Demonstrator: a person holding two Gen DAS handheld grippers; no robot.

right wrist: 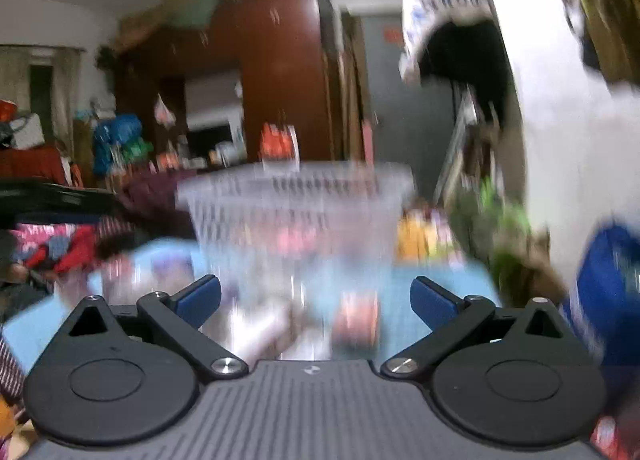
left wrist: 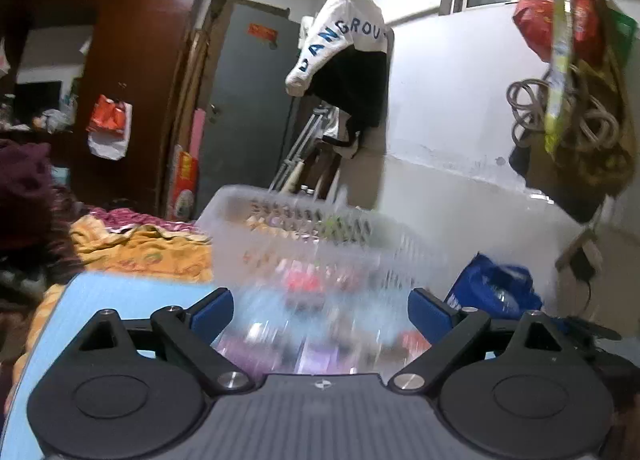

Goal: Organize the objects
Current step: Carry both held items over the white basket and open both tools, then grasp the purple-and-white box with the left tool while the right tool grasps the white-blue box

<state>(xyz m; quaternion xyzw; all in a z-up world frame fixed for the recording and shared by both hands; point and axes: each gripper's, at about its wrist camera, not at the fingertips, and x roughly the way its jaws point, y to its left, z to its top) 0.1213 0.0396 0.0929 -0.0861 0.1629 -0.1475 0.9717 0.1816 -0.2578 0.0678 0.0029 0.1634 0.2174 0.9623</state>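
Both pics blurring w/ motion. Clear plastic basket (left wrist: 320, 228) is sitting on the light blue mat (left wrist: 132, 292), small items inside too smeared to name. Left gripper (left wrist: 320, 310) is hanging just in front of the basket, blue pads spread wide, nothing pinched. Right gripper (right wrist: 316, 300) is facing the same basket (right wrist: 296, 196), pads also wide apart, gripping nothing. Blue bag (left wrist: 496, 292) is lying right of the basket.

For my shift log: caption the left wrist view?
Open left tongs face a blurred clear slotted basket on a light-blue surface.
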